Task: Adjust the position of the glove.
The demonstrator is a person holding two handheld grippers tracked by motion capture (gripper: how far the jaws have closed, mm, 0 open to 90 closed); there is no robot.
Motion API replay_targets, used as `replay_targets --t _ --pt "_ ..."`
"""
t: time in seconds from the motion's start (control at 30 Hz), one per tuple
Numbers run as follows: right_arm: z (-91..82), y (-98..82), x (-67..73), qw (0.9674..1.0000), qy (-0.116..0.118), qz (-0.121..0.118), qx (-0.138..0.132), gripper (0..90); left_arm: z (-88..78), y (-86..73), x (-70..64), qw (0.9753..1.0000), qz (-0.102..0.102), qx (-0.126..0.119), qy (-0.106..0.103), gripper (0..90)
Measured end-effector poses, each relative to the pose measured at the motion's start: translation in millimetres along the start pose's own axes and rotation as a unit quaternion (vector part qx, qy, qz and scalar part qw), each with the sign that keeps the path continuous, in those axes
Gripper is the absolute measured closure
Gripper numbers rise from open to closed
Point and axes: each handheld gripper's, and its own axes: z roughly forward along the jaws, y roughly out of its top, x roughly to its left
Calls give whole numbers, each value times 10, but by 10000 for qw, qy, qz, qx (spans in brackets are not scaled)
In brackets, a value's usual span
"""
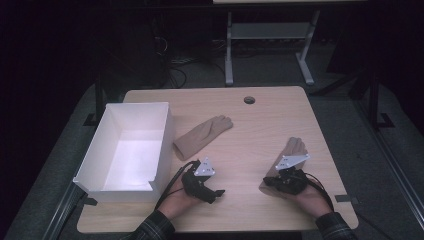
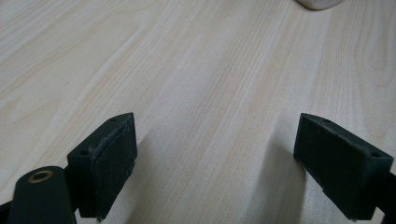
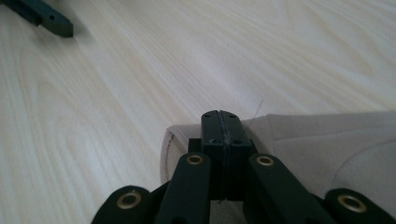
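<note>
1. Here we see the tabletop (image 1: 250,150), with an open white box (image 1: 131,150) on its left side.
2. One beige glove (image 1: 202,134) lies just beside the box; the other glove (image 1: 291,148) lies at the right.
3. Our right tongs (image 3: 221,122) sit pressed together over that glove's cuff edge; whether they pinch fabric we cannot tell.
4. Our left tongs (image 2: 215,158) stand wide apart over bare wood.

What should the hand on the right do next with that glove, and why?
Probably lift the glove a little and carry it toward the white box. The right gripper looks shut on the glove's cuff edge, so it seems already pinched. The box is open, away across the table. The other glove lies by the box; the left gripper is open over bare wood.
</note>
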Motion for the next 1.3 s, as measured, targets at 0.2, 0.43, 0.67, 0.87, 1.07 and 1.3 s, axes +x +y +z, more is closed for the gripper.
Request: replay_targets --t 0.2,0.43,0.67,0.87,1.07,1.3 --pt "-142 -136 -27 9999 -78 61 57 897 1 -1 -5 10000 -35 -7 -9 126" --pt "-300 -272 -87 9997 -148 190 76 897 2 -2 -7 10000 -50 -7 -13 126" --pt "-393 -172 -297 9977 -498 394 -251 892 11 3 -7 10000 -56 -39 -1 125" --pt "-405 -42 -559 9929 -857 665 -481 894 14 7 -4 10000 -30 -27 4 126" --pt "-350 98 -769 9881 -1124 852 -608 897 16 9 -6 10000 -45 -29 3 126" --pt "-168 145 -894 9863 -1329 903 -374 900 16 9 -6 10000 -42 -30 4 126"
